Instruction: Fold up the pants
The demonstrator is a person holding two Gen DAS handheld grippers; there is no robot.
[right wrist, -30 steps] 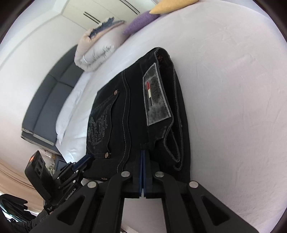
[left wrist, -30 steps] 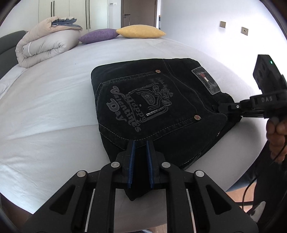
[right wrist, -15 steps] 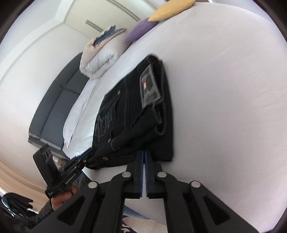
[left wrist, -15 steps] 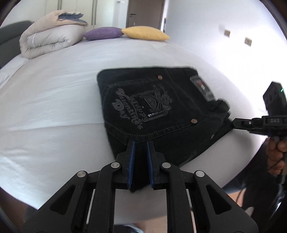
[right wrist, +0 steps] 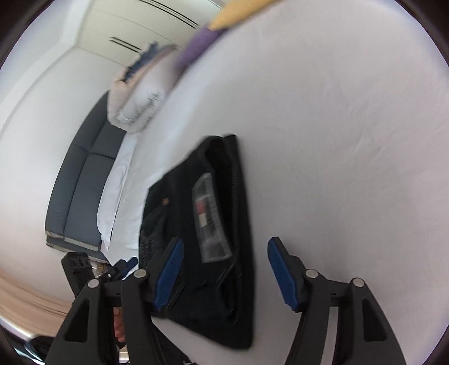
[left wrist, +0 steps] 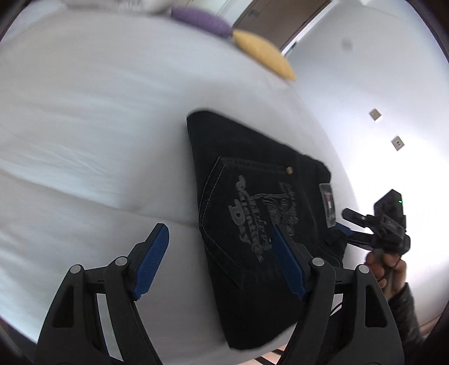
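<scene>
White sheet covers the bed (left wrist: 84,126), which fills most of both wrist views. Folded black pants (left wrist: 261,202) lie on it near the edge, just ahead of both tools. The left tool (left wrist: 220,259) has its blue pads spread wide, having just been opening; nothing is pinched, and only the sheet and the pants' near corner show between the pads. Its right pad (left wrist: 286,261) overlaps the printed back pocket in the picture; whether it touches the cloth cannot be told. Off to that tool's right, a hand (left wrist: 388,269) holds the right tool, whose fingers (left wrist: 355,217) point toward the waistband side of the pants.

Seen from its own camera, the right tool (right wrist: 223,271) also stands spread, its jaws just opened, with the folded pants (right wrist: 224,224) and their grey label patch (right wrist: 209,219) framed between the pads but not gripped. Beyond the pants, far ahead of the tools, a purple pillow (left wrist: 202,21) and a yellow pillow (left wrist: 263,54) lie beside a rolled duvet (right wrist: 137,104). A grey sofa (right wrist: 81,191) stands past the bed's far side.
</scene>
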